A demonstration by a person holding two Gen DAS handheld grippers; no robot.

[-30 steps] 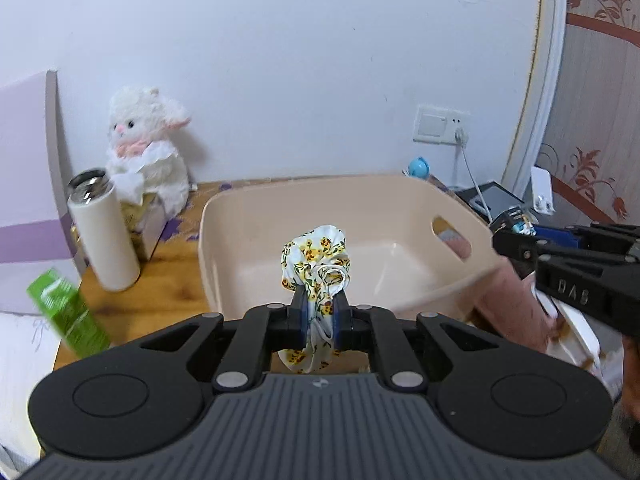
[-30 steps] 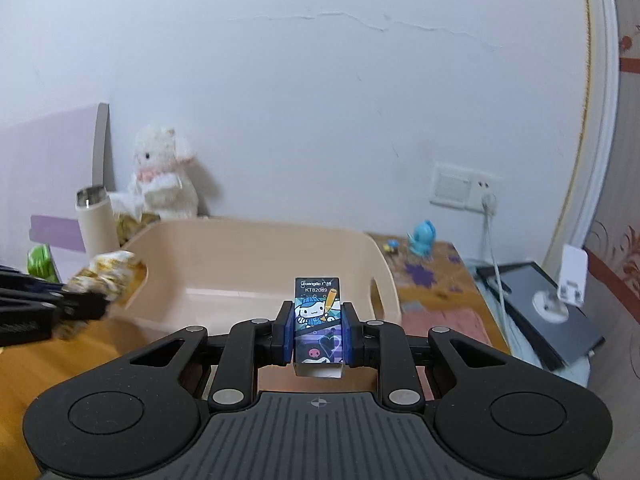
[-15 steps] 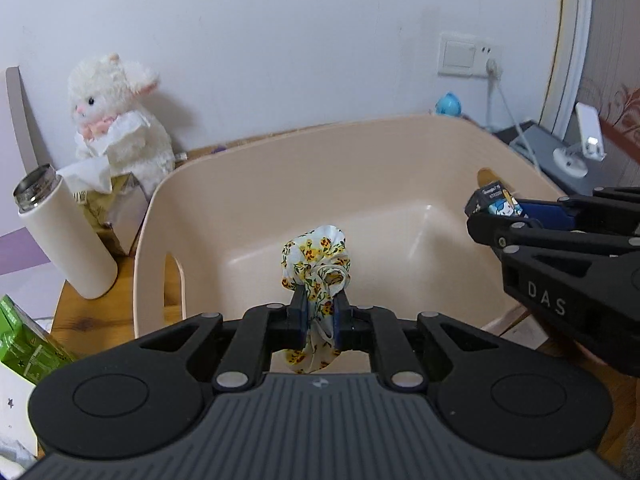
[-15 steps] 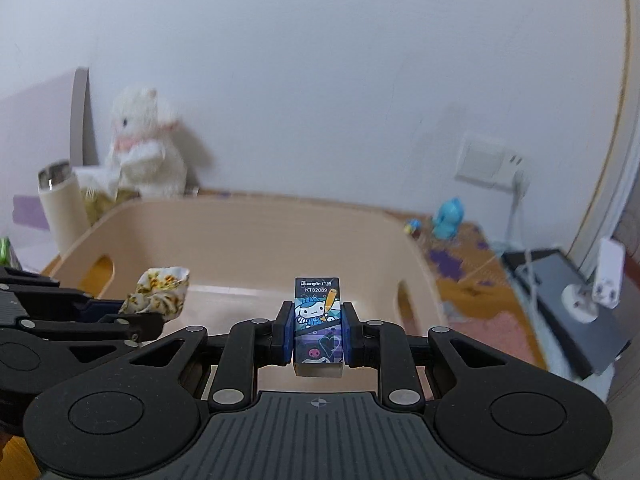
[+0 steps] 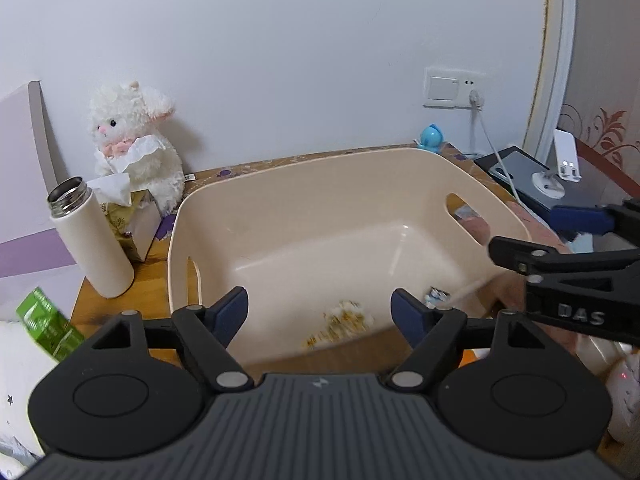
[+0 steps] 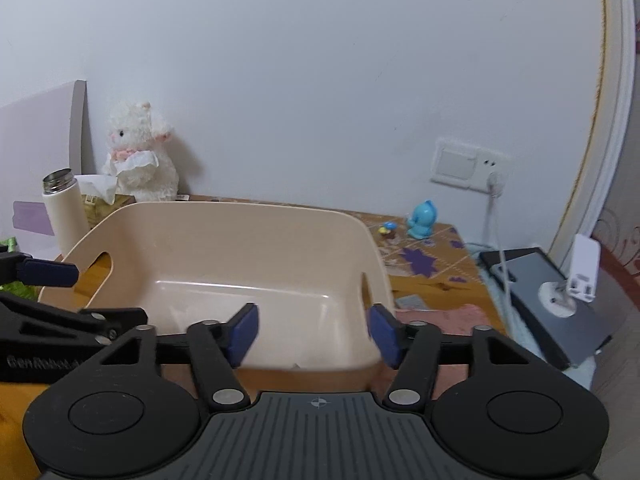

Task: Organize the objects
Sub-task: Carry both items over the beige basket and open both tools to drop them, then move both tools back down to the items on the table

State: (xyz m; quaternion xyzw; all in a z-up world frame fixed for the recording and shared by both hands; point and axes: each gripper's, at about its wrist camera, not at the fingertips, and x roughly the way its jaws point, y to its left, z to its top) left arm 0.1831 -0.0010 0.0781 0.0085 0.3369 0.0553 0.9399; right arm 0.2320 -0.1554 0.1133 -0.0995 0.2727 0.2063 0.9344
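Now, left gripper (image 5: 320, 312): jaws spread wide apart, nothing between them, poised over the near edge of the basin.
Right gripper (image 6: 312, 332): jaws likewise wide apart and holding nothing, above the near wall of the basin; in the left wrist view it shows at the right edge, beside the basin's right rim.
Basin (image 5: 360, 160): cream plastic tub with a cut-out handle on each side, standing on the wooden table (image 5: 96, 304).
Flowered cloth (image 5: 346, 318): blurred yellow-and-white bundle inside the basin near its front wall, just ahead of and between the left gripper's fingers, apart from them; whether it rests on the floor of the basin cannot be told.
Small card box (image 5: 438, 295): blurred, inside the basin at the front right, just beyond the left gripper's right finger; not seen in the right wrist view.
Flask (image 5: 90, 238): white, upright, cap off, on the table left of the basin.
Tissue box (image 5: 132, 220): behind the flask, a tissue sticking up.
Plush lamb (image 5: 134, 144): white, sitting against the wall behind the tissue box.
Blue toy (image 6: 422, 220): small figure on the table behind the basin's right corner.
Green packet (image 5: 48, 324): at the table's left edge, near the left gripper.
Wall socket (image 6: 468, 166): white, with a cable plugged in.
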